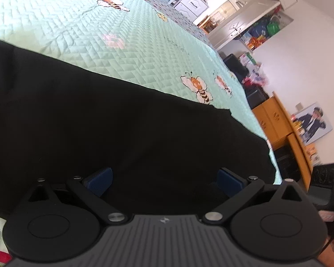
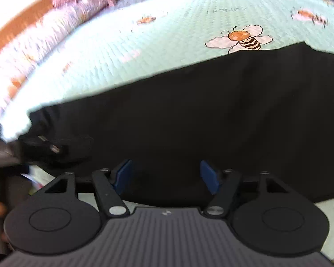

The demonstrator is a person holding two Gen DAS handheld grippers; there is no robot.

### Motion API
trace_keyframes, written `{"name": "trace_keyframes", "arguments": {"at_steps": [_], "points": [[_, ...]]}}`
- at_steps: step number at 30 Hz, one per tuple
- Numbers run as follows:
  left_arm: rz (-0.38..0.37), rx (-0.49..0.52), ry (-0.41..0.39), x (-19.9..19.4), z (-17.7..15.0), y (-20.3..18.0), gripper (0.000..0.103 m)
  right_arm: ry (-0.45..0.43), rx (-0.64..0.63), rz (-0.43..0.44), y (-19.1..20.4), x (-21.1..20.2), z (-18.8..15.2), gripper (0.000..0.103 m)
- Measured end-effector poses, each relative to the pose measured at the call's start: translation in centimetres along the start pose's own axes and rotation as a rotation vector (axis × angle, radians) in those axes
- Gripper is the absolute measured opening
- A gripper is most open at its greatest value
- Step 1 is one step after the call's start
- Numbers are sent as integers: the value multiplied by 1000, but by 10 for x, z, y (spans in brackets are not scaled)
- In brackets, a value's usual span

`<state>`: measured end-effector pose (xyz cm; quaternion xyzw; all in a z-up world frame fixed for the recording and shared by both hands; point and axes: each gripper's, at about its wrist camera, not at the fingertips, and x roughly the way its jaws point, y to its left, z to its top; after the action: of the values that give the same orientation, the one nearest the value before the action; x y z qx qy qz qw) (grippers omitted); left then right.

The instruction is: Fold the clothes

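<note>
Both units hover over cloth: left hand-held gripper spread wide, right hand-held gripper spread, nothing pinched. Black garment lies flat under and ahead of both, on the mint bee-print bed.

A black garment lies spread flat and wide, plain and unpatterned, its far edge running straight across ahead of both grippers. It fills the space under and between the spread fingers of the left gripper and the right gripper, stretching out to either side.
</note>
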<state>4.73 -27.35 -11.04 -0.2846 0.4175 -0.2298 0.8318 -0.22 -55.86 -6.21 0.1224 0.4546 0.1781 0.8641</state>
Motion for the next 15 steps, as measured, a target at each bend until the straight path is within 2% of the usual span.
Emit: {"name": "trace_keyframes", "arguments": {"at_steps": [4,7,9,12,13,15], "points": [[-14,-20,-7,-1,2,1,103,-46,165,123,-15,-23,8,60],[-30,-55,-23,-6,4,1,103,-44,244,203,-20,-24,11,59],[-51,-90,-42,-12,6,3,103,-22,250,213,-17,-14,8,59],[-57,-127,-83,-28,11,3,103,71,317,210,-25,20,-3,57],[-39,-129,-90,-34,13,1,103,69,340,210,-29,25,-9,53],[9,-123,-91,-46,15,-4,103,38,358,226,-31,23,-14,52]]}}
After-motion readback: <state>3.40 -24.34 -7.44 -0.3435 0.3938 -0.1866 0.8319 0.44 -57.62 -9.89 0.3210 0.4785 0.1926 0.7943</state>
